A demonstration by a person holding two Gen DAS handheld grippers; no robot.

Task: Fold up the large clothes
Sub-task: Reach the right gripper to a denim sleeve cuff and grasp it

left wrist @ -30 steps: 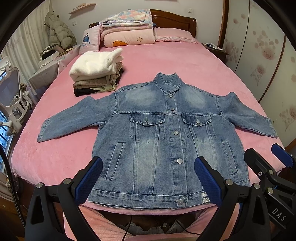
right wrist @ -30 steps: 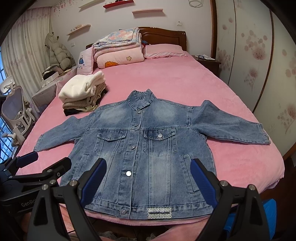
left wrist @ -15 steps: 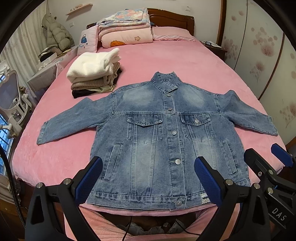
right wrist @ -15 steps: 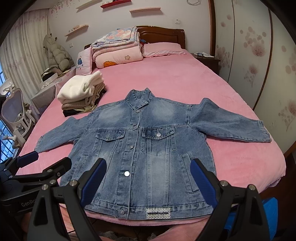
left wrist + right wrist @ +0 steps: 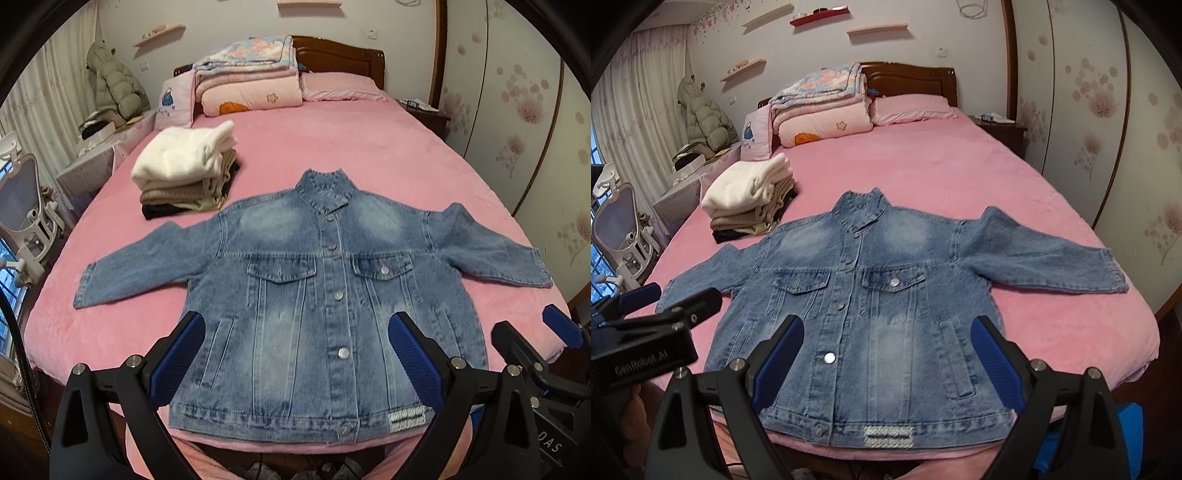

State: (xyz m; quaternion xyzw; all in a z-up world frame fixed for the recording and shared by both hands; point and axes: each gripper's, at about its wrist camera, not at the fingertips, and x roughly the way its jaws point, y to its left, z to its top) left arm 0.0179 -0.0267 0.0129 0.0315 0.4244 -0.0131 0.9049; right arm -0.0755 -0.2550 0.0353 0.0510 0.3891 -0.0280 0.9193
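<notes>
The denim jacket (image 5: 325, 306) lies face up and buttoned on the pink bed (image 5: 332, 147), spread flat with both sleeves out to the sides and its hem at the near edge of the mattress. No fold has been made in it yet.

The left gripper (image 5: 295, 354) hangs above the lower front of the jacket with its blue pads spread wide and nothing between them. The right gripper (image 5: 886, 354) is in the same condition, wide apart and empty over the hem area. Neither touches the cloth, as far as the fisheye views allow one to judge.

Risks noted. The hem sits at the very edge of the bed, so a one-sided pull could drag the jacket off. Denim is stiff and heavy; a shallow pinch on a single layer may slip, or lift only the front panel. The left sleeve ends near the stack of folded clothes (image 5: 184, 173), and a careless sweep there could topple it.

Containers: none in use. Folded quilts (image 5: 247, 81) rest at the headboard; a box-like item beside the bed is too indistinct to identify.
</notes>
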